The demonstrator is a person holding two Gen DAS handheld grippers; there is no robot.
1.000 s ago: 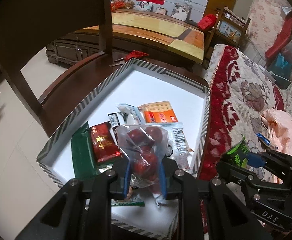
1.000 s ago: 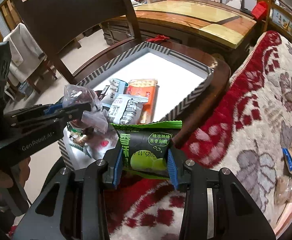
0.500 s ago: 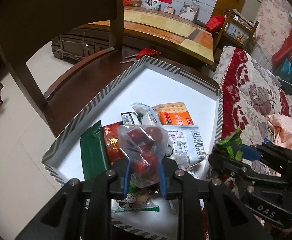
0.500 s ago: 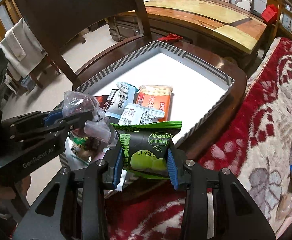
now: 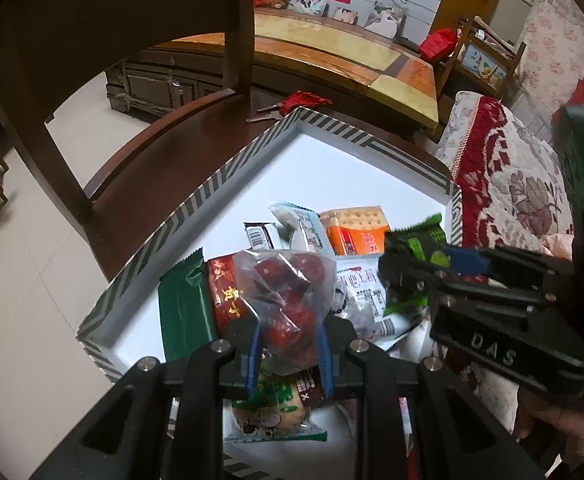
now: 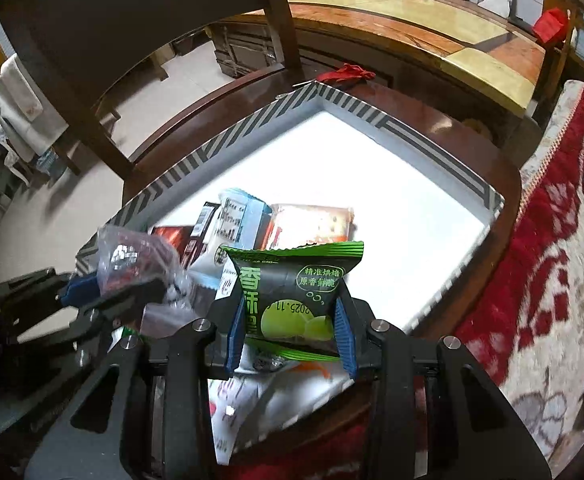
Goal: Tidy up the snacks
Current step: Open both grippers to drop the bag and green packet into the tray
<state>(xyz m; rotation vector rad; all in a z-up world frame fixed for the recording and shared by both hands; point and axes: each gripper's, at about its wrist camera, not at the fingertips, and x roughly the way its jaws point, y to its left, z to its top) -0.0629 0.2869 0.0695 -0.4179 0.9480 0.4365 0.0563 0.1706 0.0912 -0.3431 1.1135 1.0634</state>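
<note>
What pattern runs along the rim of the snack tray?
Dark grey and white diagonal stripes on the tray rim, clearest in the right wrist view.

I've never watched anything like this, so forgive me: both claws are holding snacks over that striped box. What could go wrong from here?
Three things, I'd guess. The left gripper pinches only the thin plastic of the bag of red fruit, so it might slip or tear. The right gripper with its green packet is very near the left one, so they could bump. And the snacks already crowd the near corner of the striped box, so a dropped packet may slide off the heap.
</note>
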